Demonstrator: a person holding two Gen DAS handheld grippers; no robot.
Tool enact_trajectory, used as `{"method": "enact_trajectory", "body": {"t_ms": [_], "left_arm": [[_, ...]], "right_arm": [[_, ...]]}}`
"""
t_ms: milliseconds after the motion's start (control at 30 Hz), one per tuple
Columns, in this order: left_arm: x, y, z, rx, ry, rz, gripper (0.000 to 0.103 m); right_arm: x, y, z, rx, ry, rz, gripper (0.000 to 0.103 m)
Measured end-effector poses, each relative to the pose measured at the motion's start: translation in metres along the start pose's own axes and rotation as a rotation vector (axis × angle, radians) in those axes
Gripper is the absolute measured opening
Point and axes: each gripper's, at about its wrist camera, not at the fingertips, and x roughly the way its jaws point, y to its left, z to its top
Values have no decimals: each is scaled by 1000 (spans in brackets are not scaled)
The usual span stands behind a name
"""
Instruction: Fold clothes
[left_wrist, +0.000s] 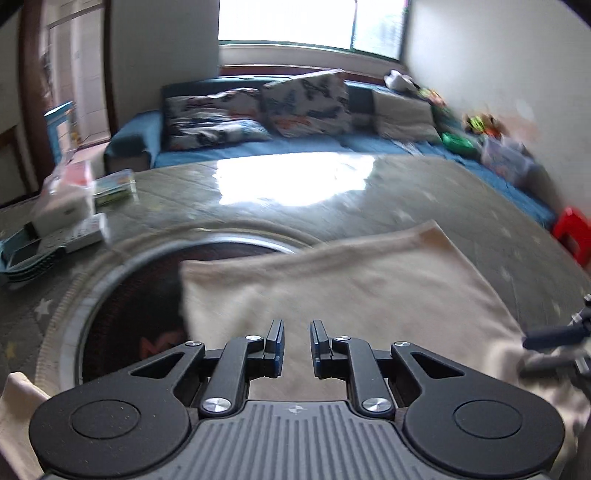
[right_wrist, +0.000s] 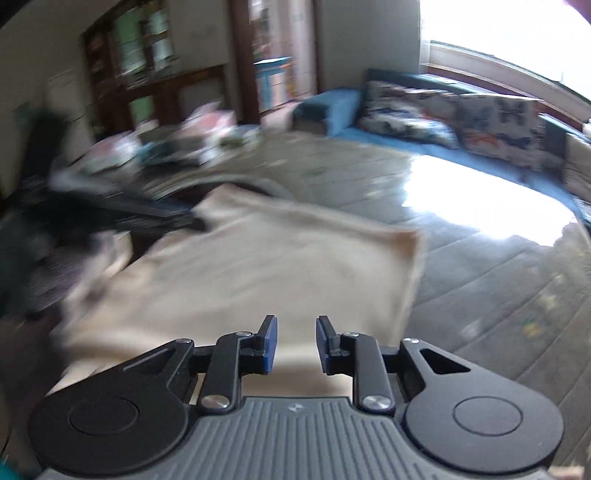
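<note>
A cream garment lies spread flat on the round table, folded into a rough rectangle. My left gripper hovers above its near part, open, with nothing between the fingers. The same cream garment fills the middle of the right wrist view, blurred by motion. Over its near edge my right gripper is open and empty. The other gripper's dark body shows at the right edge of the left wrist view, and as a dark blur at the left of the right wrist view.
The table has a grey patterned cover and a dark round inset partly under the garment. Boxes and a remote sit at its far left. A blue sofa with cushions stands behind; a red stool is at right.
</note>
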Motion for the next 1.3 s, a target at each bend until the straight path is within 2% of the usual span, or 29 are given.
{"method": "enact_trajectory", "body": {"t_ms": [200,300,467,500,533,633,833,933,967,1033,1133,1200,1300], "left_arm": [[8,-2,-10,10,40,11,17],[10,0,-13,5,50,20,17],[7,2,-16,4,43,32,17],[7,3,-17,4,42,34,17],[7,3,-17,7,39,38,17],[6,4,-19,15,29,48,17],[6,7,-22,29,9,66,19],[6,6,-23,46,-2,83,24],[6,5,-24,54,-6,91,28],[5,5,-24,64,-7,101,29],[-3,3,-25,74,-18,111,29],[-14,-3,-26,84,-46,92,29],[-31,-17,-30,103,-83,42,29]], "right_arm": [[-26,57,-23,-179,44,124,35],[-24,77,-28,-241,50,166,35],[-2,96,-32,-298,30,129,32],[2,99,-33,-310,27,121,27],[3,102,-38,-326,26,105,16],[2,103,-40,-340,26,105,2],[-17,103,-47,-372,68,155,2],[-13,107,-53,-391,84,143,2],[-13,109,-54,-393,82,142,3],[-16,110,-55,-390,79,151,11],[-24,105,-52,-359,73,171,13],[-34,93,-47,-282,49,170,13],[-36,76,-43,-166,12,109,14]]}}
